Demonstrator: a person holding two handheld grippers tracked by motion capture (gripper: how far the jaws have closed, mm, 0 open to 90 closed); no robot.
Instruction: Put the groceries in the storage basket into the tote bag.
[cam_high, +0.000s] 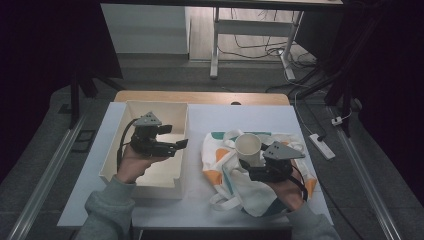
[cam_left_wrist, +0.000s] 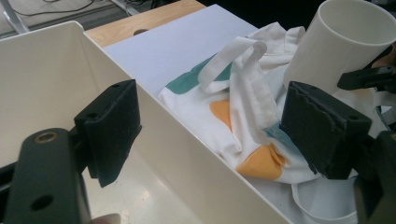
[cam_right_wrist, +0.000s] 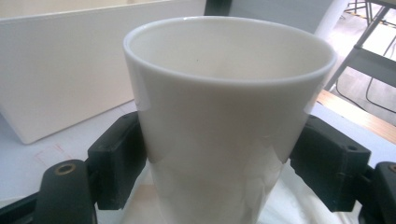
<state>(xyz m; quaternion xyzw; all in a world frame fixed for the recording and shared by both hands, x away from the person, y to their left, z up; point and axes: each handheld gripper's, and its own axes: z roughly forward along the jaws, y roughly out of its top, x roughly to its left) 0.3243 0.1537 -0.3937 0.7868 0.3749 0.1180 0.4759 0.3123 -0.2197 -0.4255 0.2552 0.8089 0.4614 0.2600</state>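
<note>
Between the jaws of the right gripper (cam_high: 256, 167) a white cup (cam_high: 248, 148) stands upright, clamped on both sides, above a crumpled cloth bag (cam_high: 227, 175) at the worktop's (cam_high: 240, 117) right half. Toward the left edge, the left gripper (cam_high: 172, 137), jaws spread and empty, hangs over an open white box (cam_high: 182, 165), its wall between that gripper and the bag.

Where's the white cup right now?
In the high view the white cup stands upright at right of centre, gripped by the right claw above the cloth bag, right of the box.
</note>
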